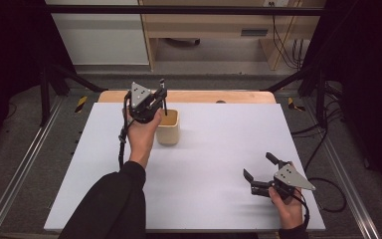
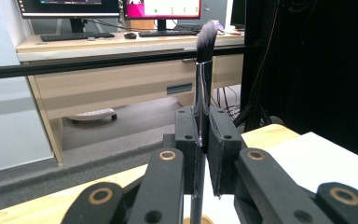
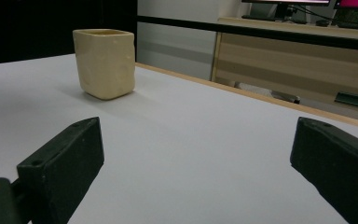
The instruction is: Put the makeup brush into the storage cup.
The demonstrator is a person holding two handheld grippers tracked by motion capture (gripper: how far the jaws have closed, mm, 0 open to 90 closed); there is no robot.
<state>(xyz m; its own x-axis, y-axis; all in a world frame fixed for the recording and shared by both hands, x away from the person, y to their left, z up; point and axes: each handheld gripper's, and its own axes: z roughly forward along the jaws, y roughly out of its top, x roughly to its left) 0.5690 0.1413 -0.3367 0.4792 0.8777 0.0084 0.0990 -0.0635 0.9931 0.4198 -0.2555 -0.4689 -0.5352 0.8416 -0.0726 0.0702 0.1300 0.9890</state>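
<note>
My left gripper (image 1: 161, 97) is raised at the back left of the table and shut on the thin handle of a black makeup brush (image 1: 163, 97). The brush stands upright with its bristles up. In the left gripper view the brush (image 2: 203, 70) is pinched between the two black pads of the left gripper (image 2: 203, 128). Its lower end hangs over the opening of a cream square cup (image 1: 168, 128). My right gripper (image 1: 258, 166) rests low at the front right, open, with nothing between its fingers. In the right gripper view, the right gripper (image 3: 200, 151) points toward the cup (image 3: 105, 63).
A white sheet (image 1: 204, 189) covers the table, and a wooden edge (image 1: 194, 96) shows along the back. Black frame bars and cables run along both sides. Beyond the table stands a desk (image 2: 121, 79) with monitors and keyboards.
</note>
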